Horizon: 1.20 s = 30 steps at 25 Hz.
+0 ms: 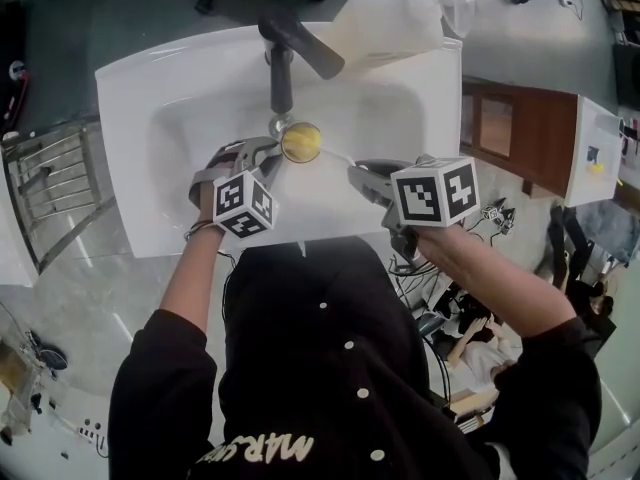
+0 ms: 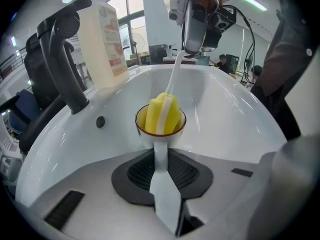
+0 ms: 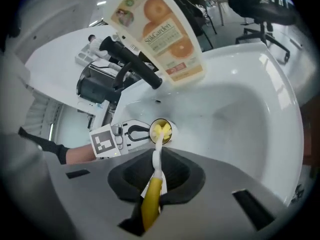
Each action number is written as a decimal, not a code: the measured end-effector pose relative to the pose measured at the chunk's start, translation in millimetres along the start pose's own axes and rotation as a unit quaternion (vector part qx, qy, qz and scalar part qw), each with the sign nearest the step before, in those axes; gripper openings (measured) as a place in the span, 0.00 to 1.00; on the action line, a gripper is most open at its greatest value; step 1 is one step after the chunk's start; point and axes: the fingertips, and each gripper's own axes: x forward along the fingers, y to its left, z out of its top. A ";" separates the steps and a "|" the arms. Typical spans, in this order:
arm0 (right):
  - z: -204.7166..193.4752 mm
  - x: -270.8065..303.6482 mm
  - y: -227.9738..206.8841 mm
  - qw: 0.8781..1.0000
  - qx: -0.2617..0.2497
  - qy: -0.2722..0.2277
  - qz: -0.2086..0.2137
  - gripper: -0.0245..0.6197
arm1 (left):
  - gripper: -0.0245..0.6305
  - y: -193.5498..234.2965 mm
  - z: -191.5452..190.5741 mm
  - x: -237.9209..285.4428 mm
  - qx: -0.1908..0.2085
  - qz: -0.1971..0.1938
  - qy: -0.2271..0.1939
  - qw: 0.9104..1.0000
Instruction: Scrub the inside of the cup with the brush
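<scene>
The left gripper (image 2: 166,201) has its jaws nearly together, clamped on the white handle of the cup (image 2: 160,136). The cup sits just past its jaw tips, with the open mouth turned up towards that gripper's camera. Whether the cup touches the basin I cannot tell.

The right gripper (image 3: 150,204) is also closed to a narrow gap and pinches the yellow grip end of the brush (image 3: 156,156). The brush's white shaft runs straight out from its jaws to the cup, which lies well ahead of them. The yellow sponge head fills the cup's mouth.

In the head view the two grippers come in from either side. The cup lies between them, close to the left jaw tips and farther from the right ones.

The sink (image 1: 420,108) spreads under and beyond both grippers. The dark tap (image 1: 282,63) stands just beyond the cup, on the far side from the left gripper. A pale bottle (image 1: 385,28) with an orange label stands on the sink's far rim, behind the tap and ahead of the right gripper.
</scene>
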 end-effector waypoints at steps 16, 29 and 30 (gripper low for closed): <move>-1.5 -29.2 24.8 0.914 -0.398 -0.012 -0.081 0.11 | 0.17 3.7 -4.8 1.8 -0.034 -0.018 0.011 0.999; -6.6 -73.4 36.8 0.890 -0.434 -0.076 -0.118 0.11 | 0.17 4.1 -8.4 2.0 -0.055 -0.017 0.015 0.998; -8.0 -76.7 37.6 0.892 -0.427 -0.083 -0.118 0.11 | 0.18 4.2 -9.1 1.9 -0.058 -0.016 0.017 0.998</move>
